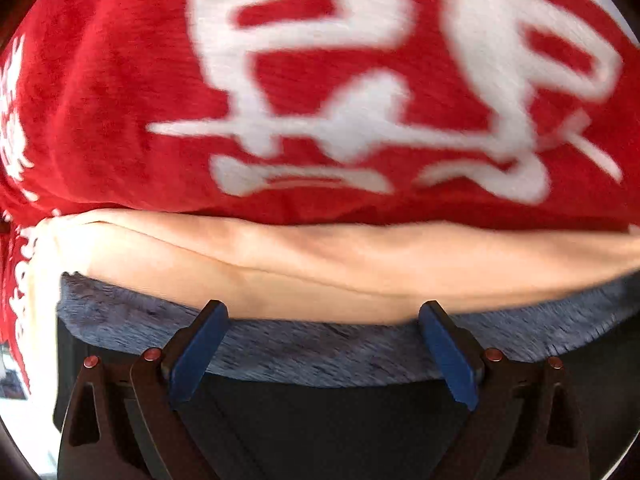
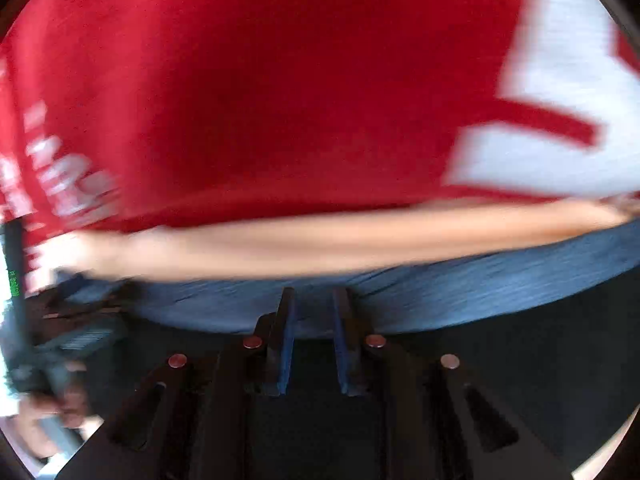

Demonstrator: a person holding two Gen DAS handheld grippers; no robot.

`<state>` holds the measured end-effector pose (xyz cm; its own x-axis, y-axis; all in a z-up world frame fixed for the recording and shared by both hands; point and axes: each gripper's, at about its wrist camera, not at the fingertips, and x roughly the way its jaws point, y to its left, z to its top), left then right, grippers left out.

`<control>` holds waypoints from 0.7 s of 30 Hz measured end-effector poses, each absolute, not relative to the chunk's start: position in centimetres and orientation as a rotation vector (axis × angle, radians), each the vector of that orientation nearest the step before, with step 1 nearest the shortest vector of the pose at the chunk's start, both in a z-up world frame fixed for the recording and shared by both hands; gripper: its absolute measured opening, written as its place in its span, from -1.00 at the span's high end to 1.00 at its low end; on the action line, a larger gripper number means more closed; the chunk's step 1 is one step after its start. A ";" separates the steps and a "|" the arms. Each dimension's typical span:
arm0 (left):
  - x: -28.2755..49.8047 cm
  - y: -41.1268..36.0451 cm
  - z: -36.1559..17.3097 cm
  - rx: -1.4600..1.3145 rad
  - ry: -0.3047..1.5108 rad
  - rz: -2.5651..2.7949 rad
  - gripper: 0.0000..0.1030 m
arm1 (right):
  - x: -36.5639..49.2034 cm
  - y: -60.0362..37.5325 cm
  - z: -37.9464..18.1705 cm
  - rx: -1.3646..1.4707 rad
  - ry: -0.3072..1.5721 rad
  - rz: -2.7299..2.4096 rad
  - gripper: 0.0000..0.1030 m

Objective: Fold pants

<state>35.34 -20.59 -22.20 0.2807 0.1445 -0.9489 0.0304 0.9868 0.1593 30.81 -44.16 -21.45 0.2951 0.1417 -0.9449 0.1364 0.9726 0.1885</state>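
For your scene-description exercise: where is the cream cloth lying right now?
In both wrist views the cream cloth lies as a band across the middle, between the red printed fabric above and blue-grey fuzzy fabric below.

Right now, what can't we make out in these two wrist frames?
- Pants: which fabric they are is unclear; the blue-gray furry layer and peach fabric are cut by the frame edges.
- Right wrist view: motion blur smears everything.
- Red printed fabric fills both views, hiding the surroundings.
- Left gripper jaws wide apart; right gripper jaws narrowly apart, contact with the fabric unclear.

Blue-grey pants (image 1: 320,344) edge lies across red patterned fabric, blurred.
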 end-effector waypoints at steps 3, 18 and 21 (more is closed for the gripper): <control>35.3 -20.2 -19.9 0.172 1.276 0.045 -0.89 | 30.4 -48.5 -20.4 0.363 1.274 -0.097 0.57; 23.4 -27.3 -20.1 0.248 1.279 -0.108 -0.96 | 16.6 -48.2 -18.5 0.504 1.307 -0.048 0.44; 23.3 -28.3 -19.2 0.307 1.299 -0.102 -0.96 | 14.1 -51.9 -17.1 0.554 1.280 -0.138 0.30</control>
